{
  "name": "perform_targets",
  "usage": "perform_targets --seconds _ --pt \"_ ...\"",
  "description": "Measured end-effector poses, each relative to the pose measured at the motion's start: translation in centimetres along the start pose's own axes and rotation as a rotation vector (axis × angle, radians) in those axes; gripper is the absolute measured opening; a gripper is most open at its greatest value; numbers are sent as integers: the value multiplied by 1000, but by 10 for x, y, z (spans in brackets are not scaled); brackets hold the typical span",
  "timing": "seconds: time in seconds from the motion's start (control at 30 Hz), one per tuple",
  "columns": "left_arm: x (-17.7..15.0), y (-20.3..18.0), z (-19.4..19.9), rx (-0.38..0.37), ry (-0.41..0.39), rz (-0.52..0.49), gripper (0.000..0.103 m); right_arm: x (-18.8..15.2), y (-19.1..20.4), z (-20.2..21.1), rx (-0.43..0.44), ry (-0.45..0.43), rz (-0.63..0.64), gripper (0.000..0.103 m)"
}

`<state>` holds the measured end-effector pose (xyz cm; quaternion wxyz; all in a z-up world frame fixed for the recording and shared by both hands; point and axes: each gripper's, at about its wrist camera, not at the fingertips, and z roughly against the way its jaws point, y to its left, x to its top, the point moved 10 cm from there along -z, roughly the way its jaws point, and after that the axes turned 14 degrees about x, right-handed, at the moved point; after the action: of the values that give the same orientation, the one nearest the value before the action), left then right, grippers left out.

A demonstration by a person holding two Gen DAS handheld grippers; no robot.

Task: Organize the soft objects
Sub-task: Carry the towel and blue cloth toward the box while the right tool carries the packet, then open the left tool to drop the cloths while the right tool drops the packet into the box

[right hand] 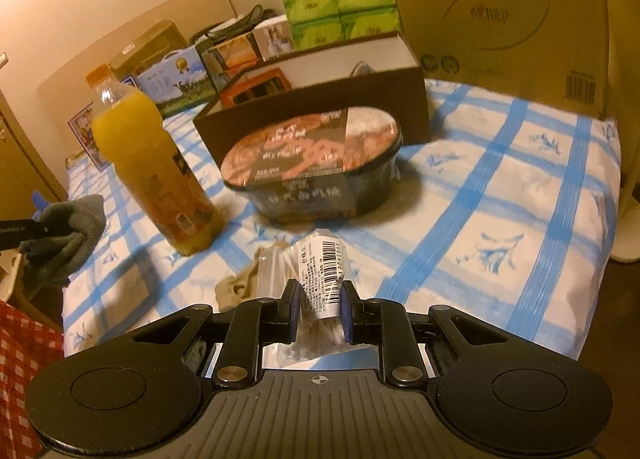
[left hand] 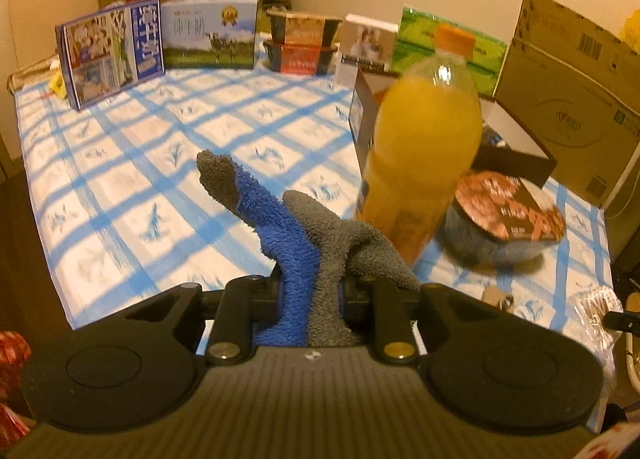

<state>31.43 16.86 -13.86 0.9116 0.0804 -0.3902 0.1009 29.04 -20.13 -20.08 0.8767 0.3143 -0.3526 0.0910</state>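
Left gripper: its fingers are clenched on a fuzzy blue and grey sock, which rises out of the grip, the grey toe end tilted up and to the left, clear of the cloth below.

Right gripper: fingers clamped on either side of a clear packet of cotton swabs with a white barcode label – the packet sticks forward out of the grip.

Just beyond the right gripper: a beige soft item lies crumpled on the cloth beside the packet; what it is I cannot tell, possibly another sock.

Surface: covered with a blue-and-white checked cloth.

Orange juice bottle: upright with an orange cap, near the sock in the left wrist view.

Instant noodle bowl: sealed, standing right of the bottle and just in front of a dark open box.

Left gripper from the right wrist view: at the left edge, the grey part of the sock bunched around a dark finger – held above the edge of the surface.

Far side: a row of printed cartons, stacked food trays and green tissue packs along the wall, with a large cardboard box at the right.
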Motion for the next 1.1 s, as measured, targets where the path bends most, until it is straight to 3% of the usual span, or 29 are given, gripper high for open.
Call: perform_targets --seconds 0.27,0.63,0.9,1.1 --pt "52 4 -14 16 -71 -31 20 38 -8 -5 11 -15 40 21" --pt "155 -2 -56 -3 -161 -79 20 139 -22 -30 55 -111 32 21" --pt "222 -58 -97 -88 -188 -184 20 213 -25 -75 69 -149 66 21" --pt "244 -118 -127 -185 -176 -307 20 256 -30 -119 75 -137 68 21"
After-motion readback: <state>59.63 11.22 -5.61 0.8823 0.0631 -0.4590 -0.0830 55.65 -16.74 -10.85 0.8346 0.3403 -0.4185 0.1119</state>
